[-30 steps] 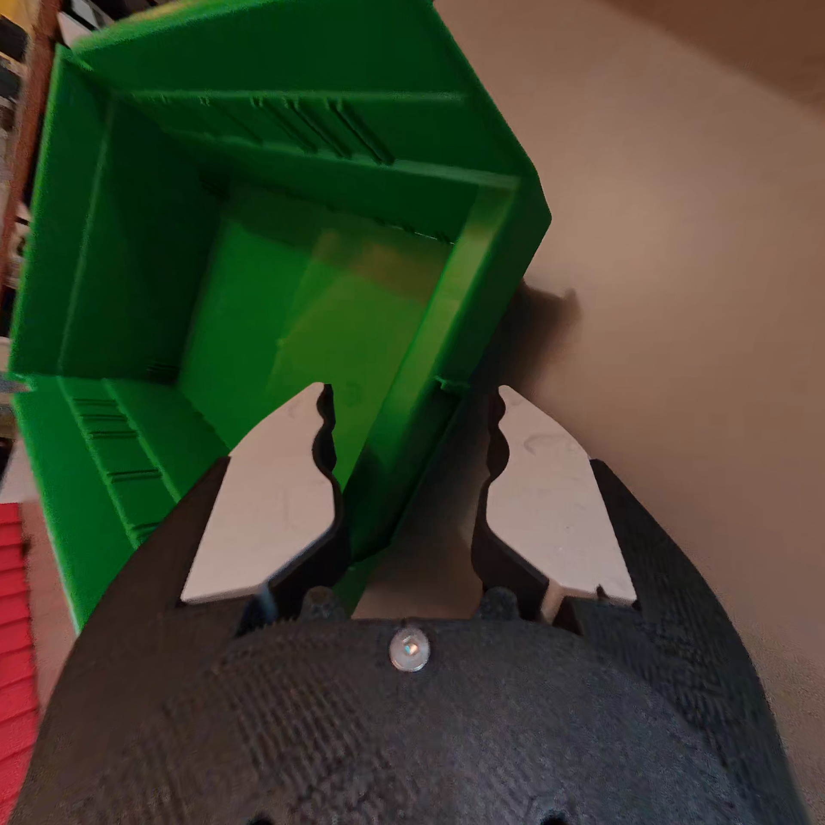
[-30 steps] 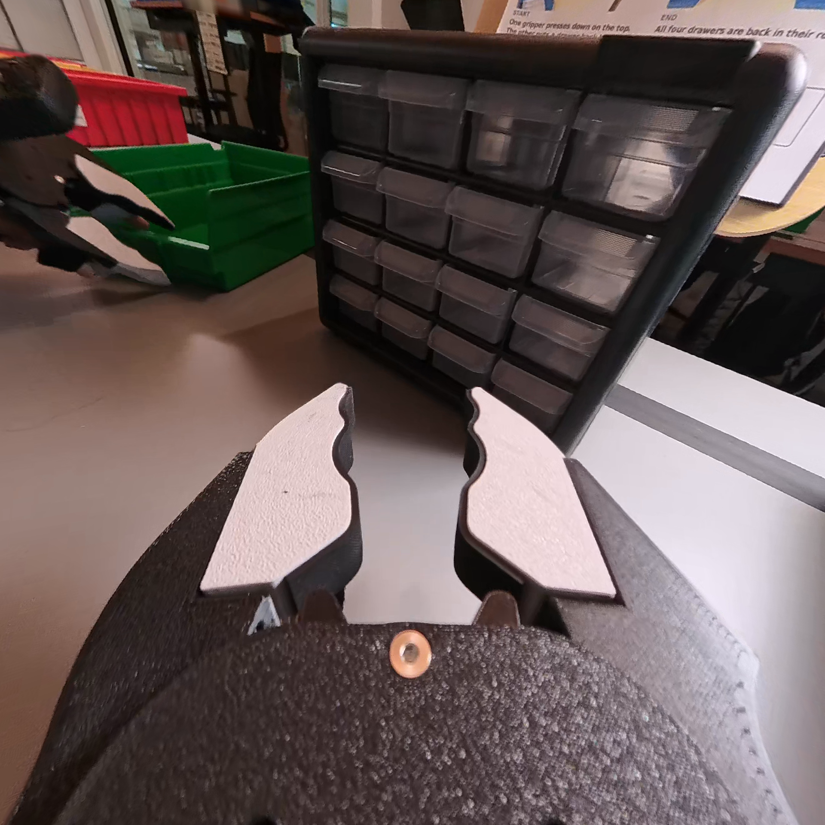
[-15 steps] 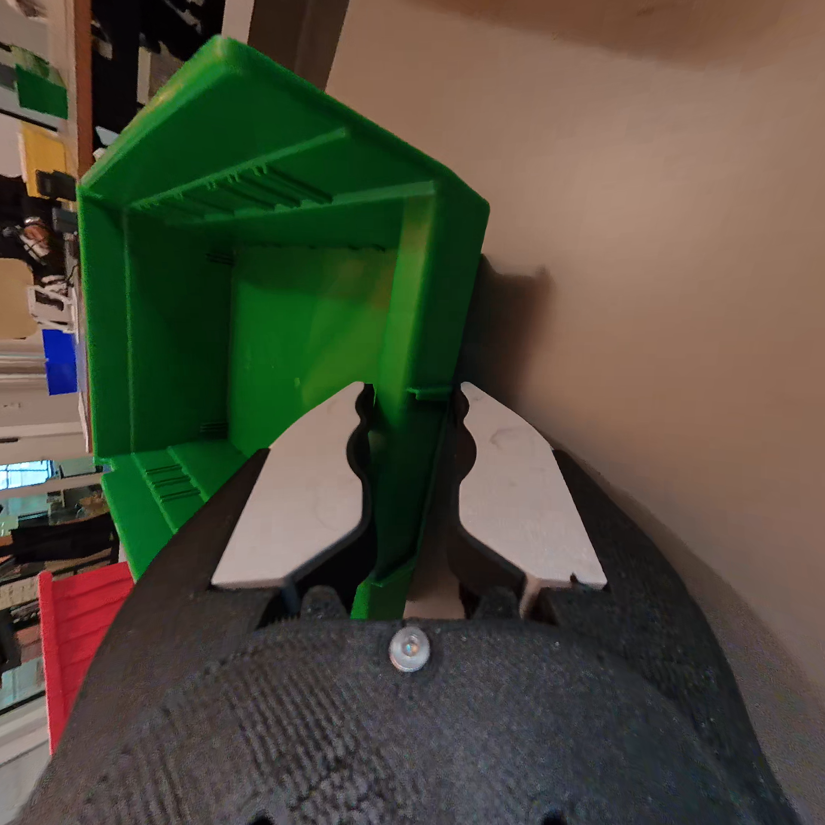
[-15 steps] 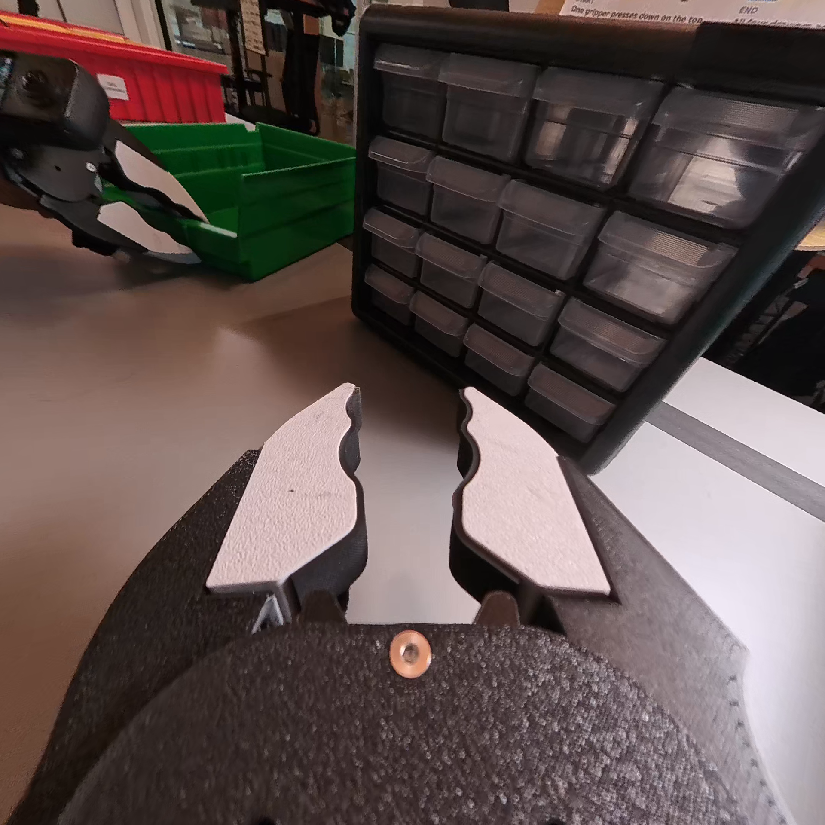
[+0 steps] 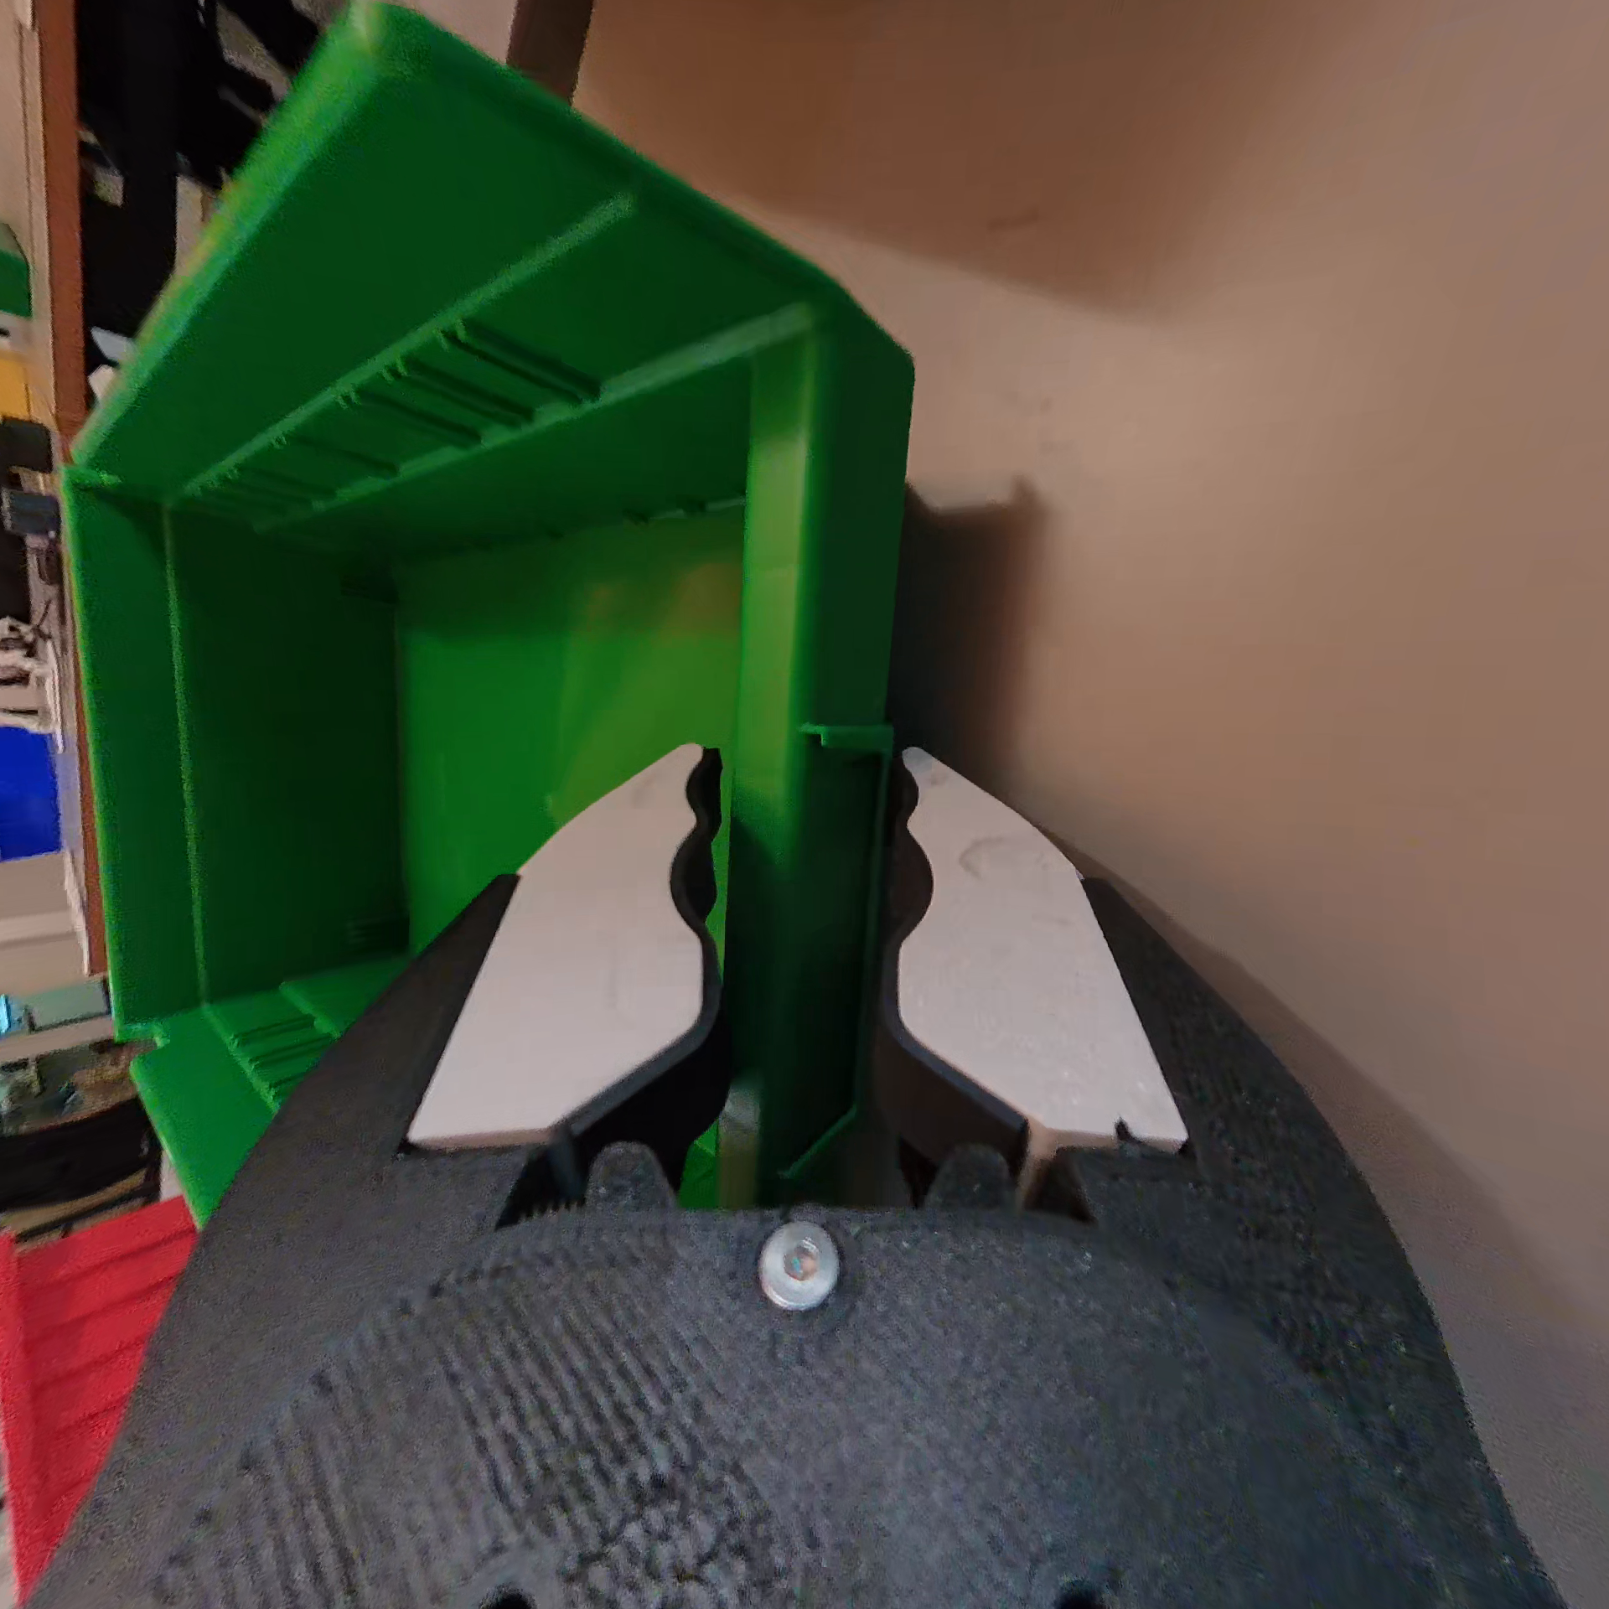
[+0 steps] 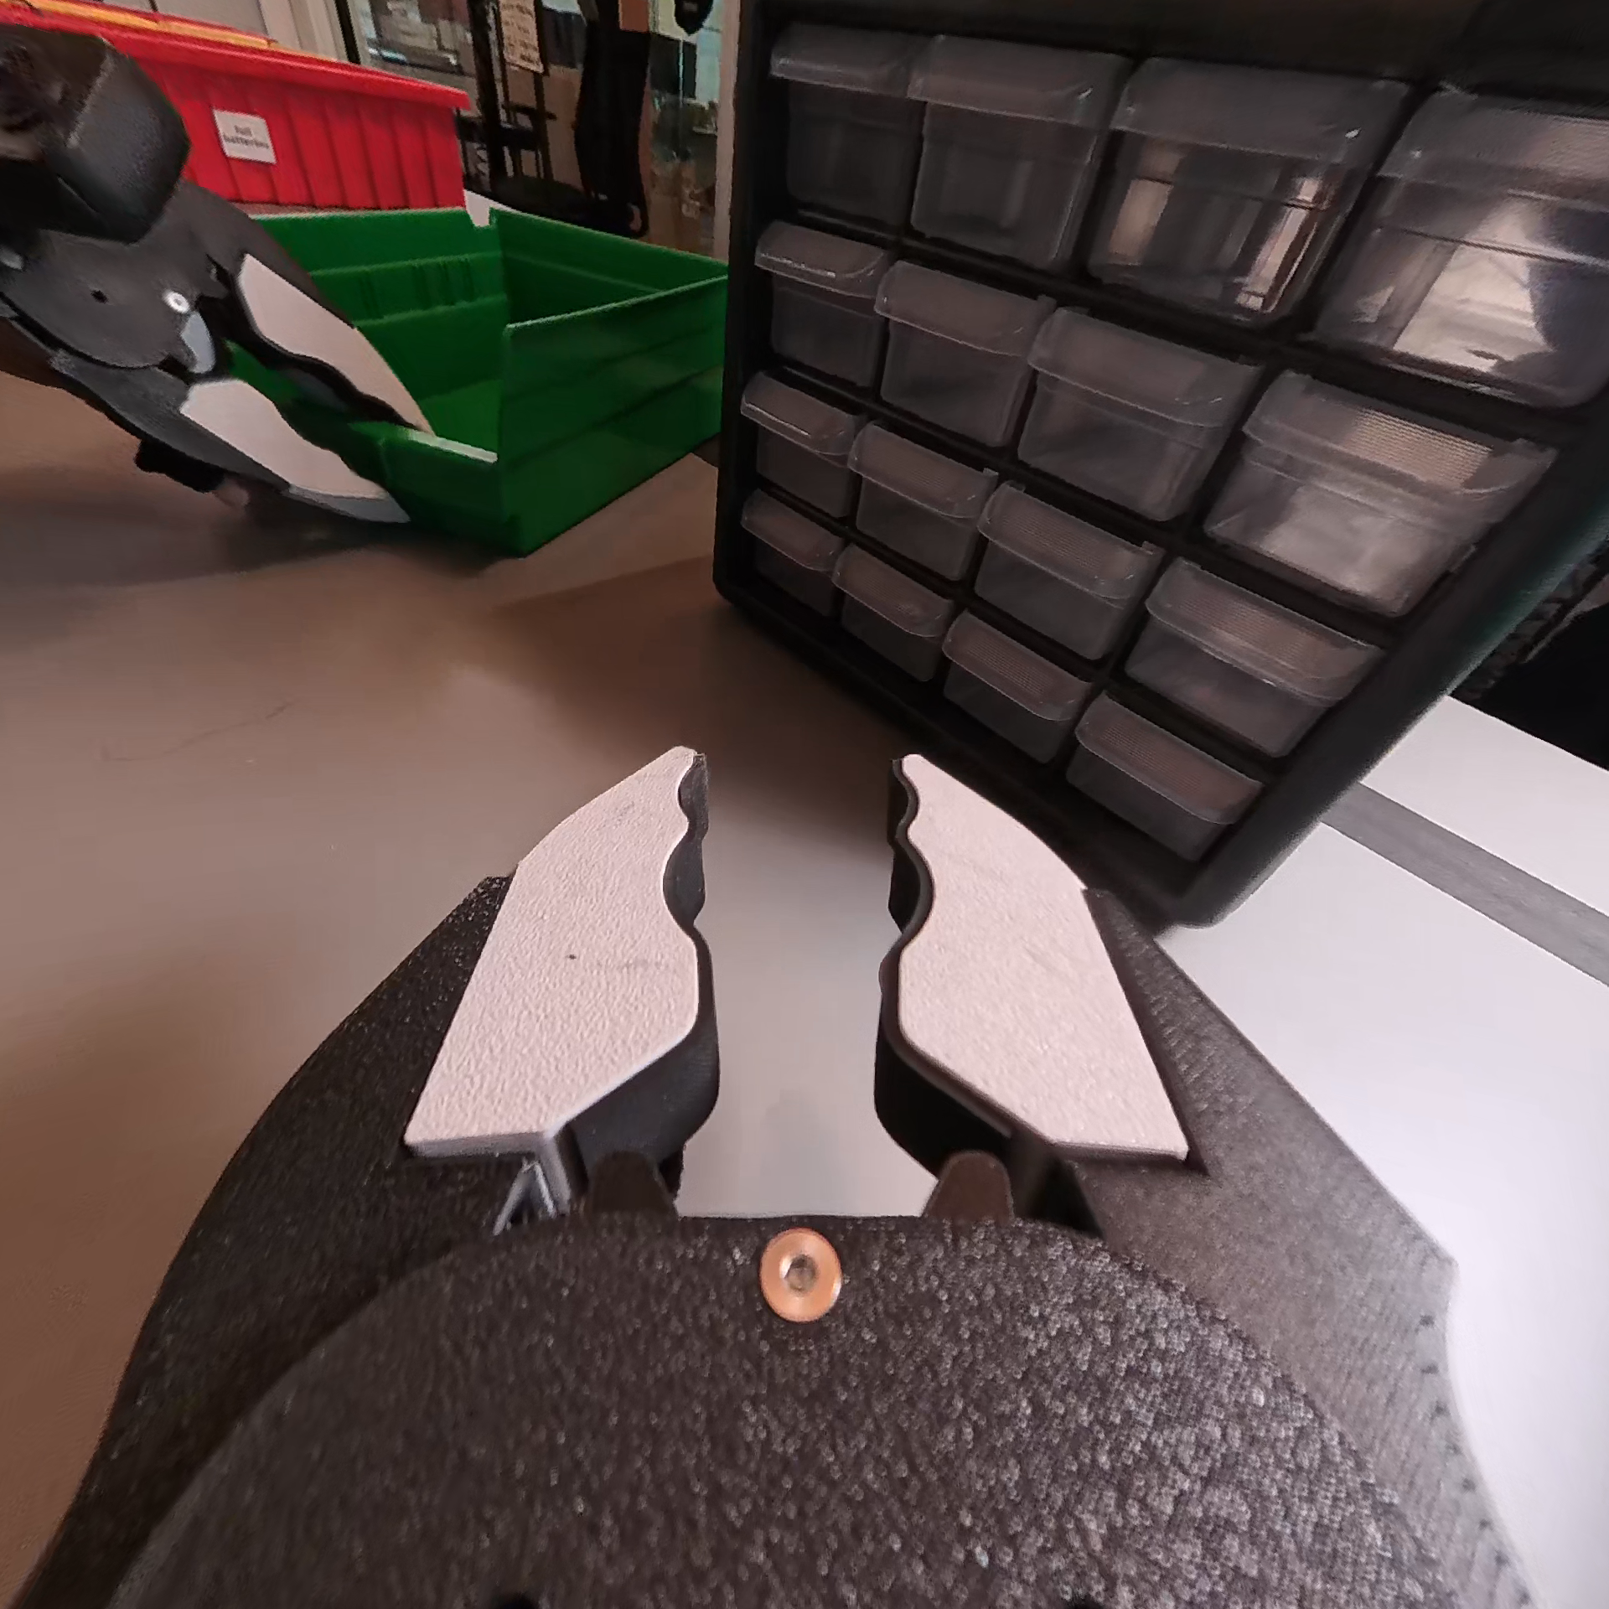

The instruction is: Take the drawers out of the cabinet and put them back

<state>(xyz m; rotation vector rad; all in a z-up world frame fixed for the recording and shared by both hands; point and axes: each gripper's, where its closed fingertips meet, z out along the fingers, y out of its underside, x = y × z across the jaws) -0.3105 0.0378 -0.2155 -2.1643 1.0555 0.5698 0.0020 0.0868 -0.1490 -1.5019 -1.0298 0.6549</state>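
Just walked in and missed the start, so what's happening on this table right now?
A person is working with two handheld grippers. The left gripper straddles the near wall of a green bin, one finger inside and one outside; whether it is pinching yet is unclear. The right gripper is open and empty above the grey table, pointing toward the black cabinet. All of its clear drawers in view sit in their slots.
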